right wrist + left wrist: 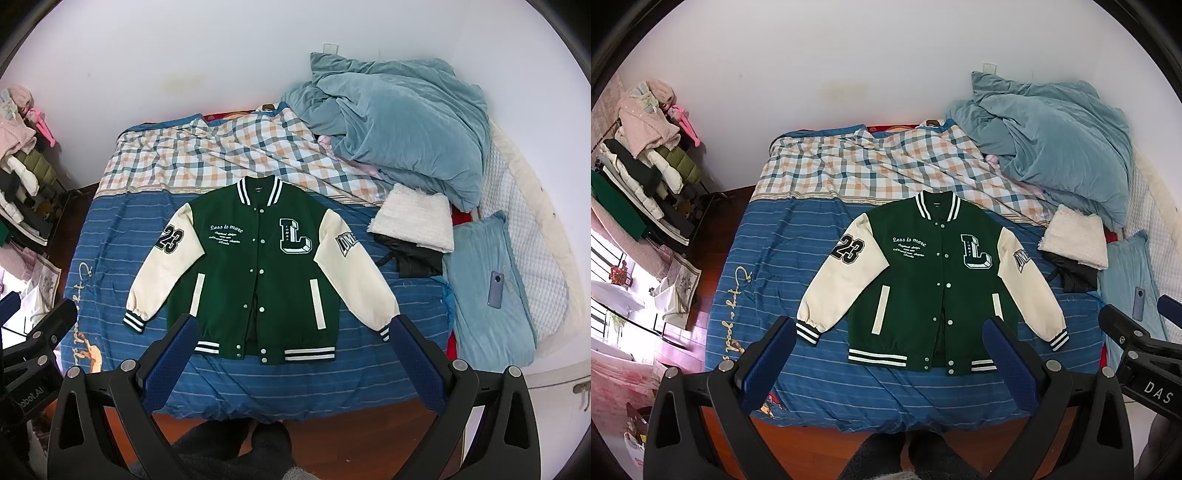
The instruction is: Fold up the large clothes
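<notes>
A green varsity jacket (pixel 923 280) with cream sleeves lies flat, front up and snapped shut, on the blue striped bed cover (pixel 768 258); it also shows in the right wrist view (pixel 255 273). Its sleeves spread out to both sides. My left gripper (pixel 890 332) is open and empty, held high above the jacket's hem at the foot of the bed. My right gripper (pixel 293 328) is open and empty too, above the hem and the right cuff. The right gripper's body (pixel 1137 347) shows at the right edge of the left wrist view.
A crumpled teal duvet (pixel 399 125) is heaped at the far right. A folded white cloth (pixel 413 221) on dark clothes, a teal pillow (pixel 484 291) and a phone (pixel 495 284) lie to the right. A full clothes rack (pixel 646 166) stands at left.
</notes>
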Motion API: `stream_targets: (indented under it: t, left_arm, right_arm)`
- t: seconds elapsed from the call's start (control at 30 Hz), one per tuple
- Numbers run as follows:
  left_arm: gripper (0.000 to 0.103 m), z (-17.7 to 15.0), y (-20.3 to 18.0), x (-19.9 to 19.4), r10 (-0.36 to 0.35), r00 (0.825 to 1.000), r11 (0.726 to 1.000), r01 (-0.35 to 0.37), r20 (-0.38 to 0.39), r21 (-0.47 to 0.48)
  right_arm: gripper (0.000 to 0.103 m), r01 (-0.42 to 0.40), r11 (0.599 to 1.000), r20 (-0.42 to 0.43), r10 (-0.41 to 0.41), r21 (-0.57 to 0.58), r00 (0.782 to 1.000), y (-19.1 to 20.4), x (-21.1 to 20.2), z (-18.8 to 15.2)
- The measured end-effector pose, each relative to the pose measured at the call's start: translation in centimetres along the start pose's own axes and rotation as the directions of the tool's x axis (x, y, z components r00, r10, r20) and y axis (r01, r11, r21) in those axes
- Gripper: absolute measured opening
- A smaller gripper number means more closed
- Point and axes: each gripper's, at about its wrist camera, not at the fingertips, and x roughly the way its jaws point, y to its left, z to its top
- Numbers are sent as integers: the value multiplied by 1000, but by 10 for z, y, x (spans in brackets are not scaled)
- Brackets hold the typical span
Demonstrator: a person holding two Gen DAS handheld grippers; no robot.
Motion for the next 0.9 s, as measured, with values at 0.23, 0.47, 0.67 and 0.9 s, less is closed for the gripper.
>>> stream_targets:
  t: [0.23,0.47,0.67,0.9]
  left_arm:
    - [103,5,-3,-4,0,1000,1000,0,5,0]
    - [103,7,-3,-5,0,1000,1000,0,6,0]
    - [103,7,-3,-5,-3,1000,1000,3,7,-2]
    - [103,16,-4,-11,-6,1000,1000,6,9,-6]
  right_arm:
    - [103,-4,1000,4,4,-2,1000,-1,-1,5]
    - [103,-1,1000,6,1,-5,1000,1,-2,8]
    - [103,-2,1000,6,2,-7,1000,2,-3,11]
    - [103,0,1000,11,0,-2,1000,4,-6,15]
